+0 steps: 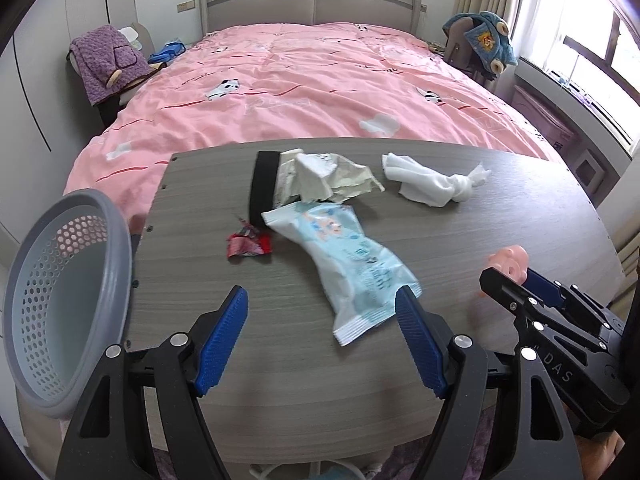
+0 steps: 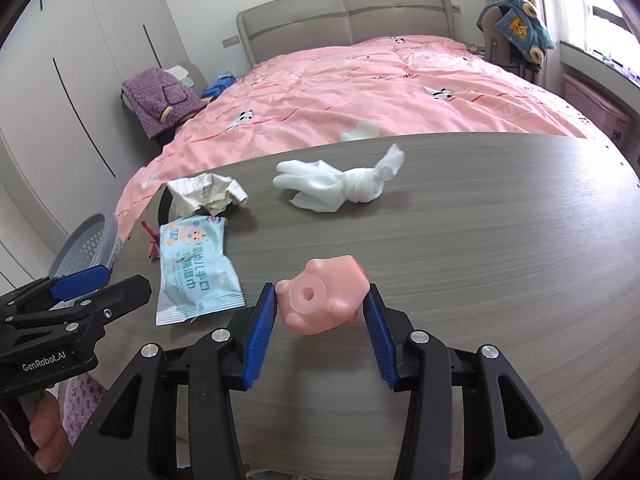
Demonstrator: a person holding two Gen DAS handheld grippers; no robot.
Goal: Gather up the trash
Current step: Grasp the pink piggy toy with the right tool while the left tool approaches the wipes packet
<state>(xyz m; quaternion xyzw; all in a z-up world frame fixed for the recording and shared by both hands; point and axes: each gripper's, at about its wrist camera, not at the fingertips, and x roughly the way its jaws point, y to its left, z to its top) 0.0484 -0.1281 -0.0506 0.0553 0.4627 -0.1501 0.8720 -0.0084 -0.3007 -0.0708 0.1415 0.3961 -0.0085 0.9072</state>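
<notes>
The right tongs [image 2: 320, 312] reach forward low over the counter [image 2: 480, 260], their blue pads pressed against both sides of a pink rubber toy [image 2: 322, 300], which they grip with its holed underside facing the camera. The left tongs [image 1: 326, 336] are level with them on the left, spread wide with nothing between the pads, the end of a pale blue wet-wipe packet [image 1: 352, 264] lying just beside the right-hand pad. On the counter past the packet are a red candy wrapper [image 1: 249, 245], a crumpled paper wrapper [image 1: 328, 178] next to a black strip [image 1: 262, 186], and, farther right, a knotted white tissue [image 1: 434, 182]. The left view shows a grey perforated basket [image 1: 60, 304] tilted at the counter's left edge; the right view catches only its rim, behind the left tongs. The right view alone shows the toy clearly and a bit of the hand [image 2: 48, 432] holding the left tool. A pink bed [image 1: 304, 80] lies beyond the counter.
</notes>
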